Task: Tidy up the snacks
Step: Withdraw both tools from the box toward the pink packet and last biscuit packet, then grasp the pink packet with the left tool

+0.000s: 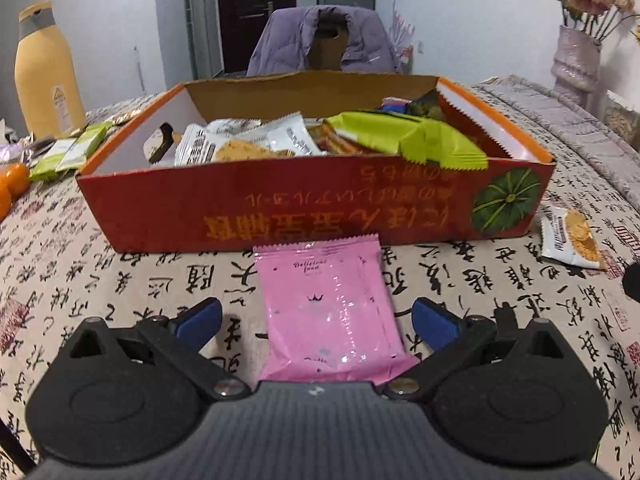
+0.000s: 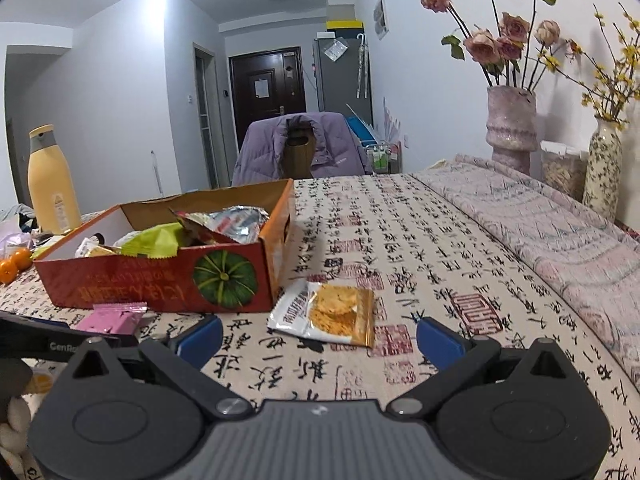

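One pink snack packet [image 1: 332, 312], flat on the tablecloth [image 1: 120, 280] against the red box [image 1: 280, 212], between the left gripper [image 1: 316, 320]'s wide-open, empty jaws: light, crinkly, probably slippery; pinch across its sides.

The box [image 1: 240, 208] sits on the surface [image 1: 120, 280] ahead of me, snacks inside. A flat packet [image 1: 328, 304] lies just before its near wall; a cracker packet [image 2: 324, 312] lies off its right corner; a bottle [image 1: 44, 72] stands behind-left.

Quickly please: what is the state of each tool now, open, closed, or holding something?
Left tool: open, straddling the pink packet, not gripping it.
Right tool: open, empty, facing the cracker packet.
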`<control>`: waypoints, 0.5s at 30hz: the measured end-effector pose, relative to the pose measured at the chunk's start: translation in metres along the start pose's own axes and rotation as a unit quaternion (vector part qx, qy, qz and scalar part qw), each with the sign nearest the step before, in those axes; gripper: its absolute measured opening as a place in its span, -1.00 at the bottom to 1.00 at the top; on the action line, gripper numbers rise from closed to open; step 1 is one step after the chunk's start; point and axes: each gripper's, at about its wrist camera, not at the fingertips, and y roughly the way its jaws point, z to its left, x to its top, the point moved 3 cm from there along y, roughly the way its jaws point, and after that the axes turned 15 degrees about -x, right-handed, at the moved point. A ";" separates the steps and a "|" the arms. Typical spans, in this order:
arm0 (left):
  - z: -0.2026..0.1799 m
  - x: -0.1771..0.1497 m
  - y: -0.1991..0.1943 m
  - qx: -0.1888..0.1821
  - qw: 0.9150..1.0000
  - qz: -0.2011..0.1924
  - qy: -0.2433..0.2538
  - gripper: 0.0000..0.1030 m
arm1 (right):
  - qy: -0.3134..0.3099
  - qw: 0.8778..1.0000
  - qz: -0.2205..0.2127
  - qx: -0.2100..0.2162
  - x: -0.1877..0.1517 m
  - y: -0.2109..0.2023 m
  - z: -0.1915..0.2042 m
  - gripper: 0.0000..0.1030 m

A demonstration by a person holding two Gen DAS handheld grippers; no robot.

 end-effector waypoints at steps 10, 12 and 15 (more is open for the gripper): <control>-0.001 0.002 -0.007 -0.017 1.000 -0.015 0.006 0.23 | 0.001 1.000 0.011 0.004 -0.006 0.004 0.004 1.00; 0.001 0.002 -0.009 -0.024 1.000 -0.019 0.001 0.22 | -0.001 1.000 0.013 0.004 -0.006 0.005 0.006 1.00; 0.004 0.000 -0.012 -0.025 0.999 -0.022 0.003 0.22 | -0.004 1.000 0.013 0.005 -0.006 0.005 0.008 1.00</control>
